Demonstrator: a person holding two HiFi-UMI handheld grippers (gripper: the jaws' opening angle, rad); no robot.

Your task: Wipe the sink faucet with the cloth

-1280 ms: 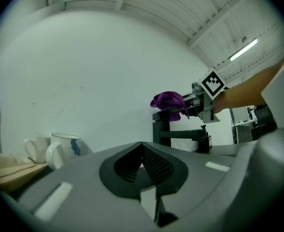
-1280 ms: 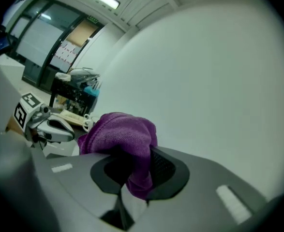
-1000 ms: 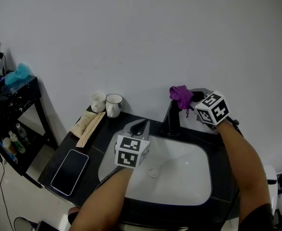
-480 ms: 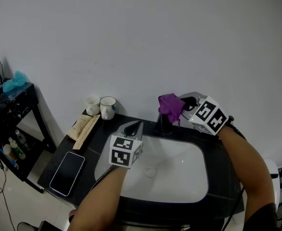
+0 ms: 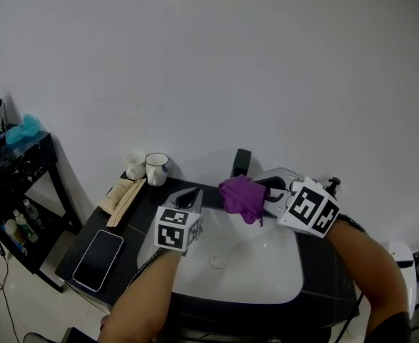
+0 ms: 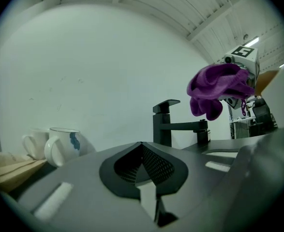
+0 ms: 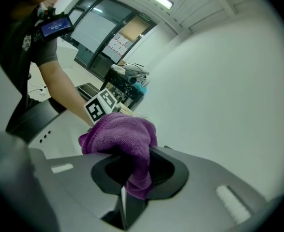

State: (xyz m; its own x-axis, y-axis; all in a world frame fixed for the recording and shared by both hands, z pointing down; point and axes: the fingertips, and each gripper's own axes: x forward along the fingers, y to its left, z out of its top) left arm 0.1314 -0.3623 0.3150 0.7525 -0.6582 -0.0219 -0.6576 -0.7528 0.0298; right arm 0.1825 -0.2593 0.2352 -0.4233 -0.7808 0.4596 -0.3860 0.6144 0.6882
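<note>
A black faucet stands at the back of the white sink; its spout also shows in the left gripper view. My right gripper is shut on a bunched purple cloth, held over the basin just in front of and below the faucet top, apart from it. In the right gripper view the cloth bulges out between the jaws of the right gripper. My left gripper hovers at the sink's left rim, shut and holding nothing; from its own view the cloth hangs right of the faucet.
Two white mugs stand at the counter's back left, with beige packets and a dark phone in front of them. A black shelf with bottles stands further left. The white wall rises right behind the faucet.
My right gripper has carried the cloth off the faucet's top, down and to the left, over the basin. The left gripper has stayed near the sink's left rim.
</note>
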